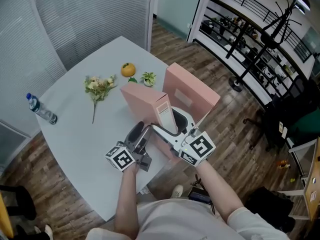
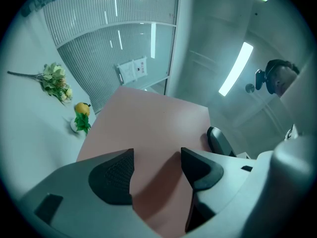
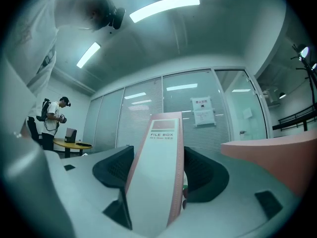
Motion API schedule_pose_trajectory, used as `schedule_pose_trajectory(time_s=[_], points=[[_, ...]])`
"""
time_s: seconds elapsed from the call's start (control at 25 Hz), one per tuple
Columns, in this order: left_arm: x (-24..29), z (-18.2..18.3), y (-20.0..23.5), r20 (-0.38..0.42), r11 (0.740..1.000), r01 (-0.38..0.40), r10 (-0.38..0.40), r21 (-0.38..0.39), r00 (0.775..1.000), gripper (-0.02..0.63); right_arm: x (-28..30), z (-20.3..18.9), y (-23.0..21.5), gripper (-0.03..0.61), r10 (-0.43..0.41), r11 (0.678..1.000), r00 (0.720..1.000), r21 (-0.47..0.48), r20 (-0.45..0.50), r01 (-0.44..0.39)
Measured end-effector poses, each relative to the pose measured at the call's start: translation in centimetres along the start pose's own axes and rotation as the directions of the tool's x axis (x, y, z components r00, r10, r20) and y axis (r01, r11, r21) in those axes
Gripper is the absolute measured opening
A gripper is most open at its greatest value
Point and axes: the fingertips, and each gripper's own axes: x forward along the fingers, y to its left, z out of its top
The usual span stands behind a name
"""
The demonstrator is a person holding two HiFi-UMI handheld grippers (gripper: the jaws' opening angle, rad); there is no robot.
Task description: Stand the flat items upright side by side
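Two pink file boxes are on the white table (image 1: 75, 134). One pink box (image 1: 192, 91) stands upright at the back right and shows as a pink edge (image 3: 277, 157) in the right gripper view. The nearer pink box (image 1: 142, 101) is raised on edge. My right gripper (image 1: 172, 123) is shut on its white spine labelled FILE BOX (image 3: 158, 172). My left gripper (image 1: 138, 135) is open low against that box's broad pink face (image 2: 148, 128), which fills the gap beyond its jaws. A right gripper finger (image 2: 220, 142) shows past the face's edge.
An orange (image 1: 128, 69), a small potted plant (image 1: 148, 78) and a flower bunch (image 1: 98, 88) lie behind the boxes, and a water bottle (image 1: 41, 110) rests at the table's left edge. The table's front edge is just below my grippers. A person (image 3: 54, 115) stands far off.
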Motion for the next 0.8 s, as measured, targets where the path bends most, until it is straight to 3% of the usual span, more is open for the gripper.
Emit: schedule_pose_trajectory(time_s=[0.48,0.8], points=[[-0.2,-0.9,0.0,-0.021,1.000,0.004,-0.004,-0.012,1.000,0.299,-1.4,-0.4,0.4,0.328,-0.031,0.999,0.998,-0.022,0.053,0.032],[-0.2,-1.6,0.4,-0.045,1.000,-0.015,0.015,-0.003,0.999,0.299,-2.5,-2.1,0.3,0.321,-0.049,0.998,0.998,-0.042,-0.026,0.048]])
